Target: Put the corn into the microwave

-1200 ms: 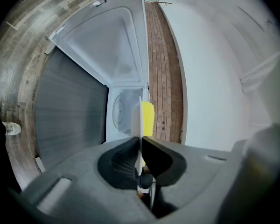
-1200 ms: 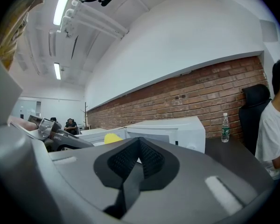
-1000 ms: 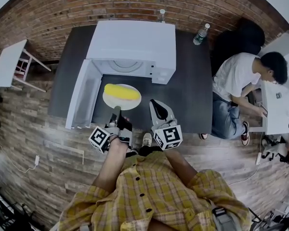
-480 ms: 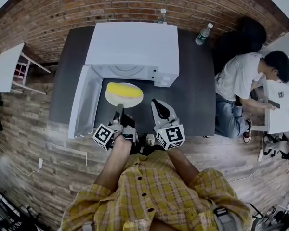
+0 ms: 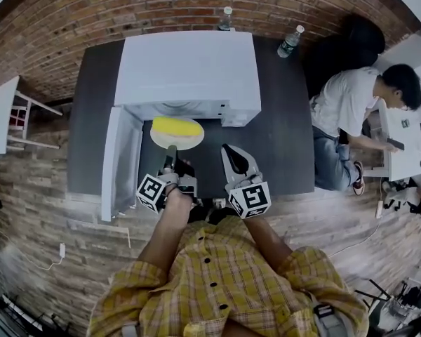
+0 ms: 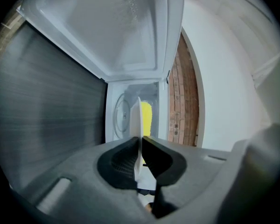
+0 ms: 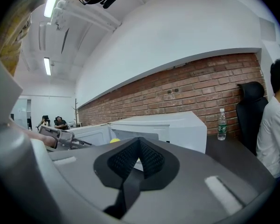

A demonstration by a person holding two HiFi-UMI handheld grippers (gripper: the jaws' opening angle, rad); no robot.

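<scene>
A yellow corn cob [image 5: 175, 126] lies on a white plate [image 5: 177, 136] at the mouth of the white microwave [image 5: 189, 69], whose door [image 5: 123, 160] hangs open to the left. My left gripper [image 5: 170, 161] is shut on the plate's near rim. In the left gripper view the plate [image 6: 139, 125] stands edge-on between the pads of the left gripper [image 6: 141, 141], with the corn [image 6: 146, 120] beyond it and the microwave's turntable [image 6: 121, 116] behind. My right gripper [image 5: 231, 159] hovers to the right of the plate, shut and holding nothing; the right gripper [image 7: 140, 146] points at the microwave [image 7: 163, 125].
The microwave stands on a dark table [image 5: 284, 146] against a brick wall. Two water bottles [image 5: 290, 42] [image 5: 226, 18] stand at the table's back. A person [image 5: 351, 111] sits to the right of the table, and a small white table [image 5: 0, 111] stands at the far left.
My left gripper has carried the plate with the corn forward, so its far edge now reaches under the microwave's front. The right gripper has drifted slightly forward beside it.
</scene>
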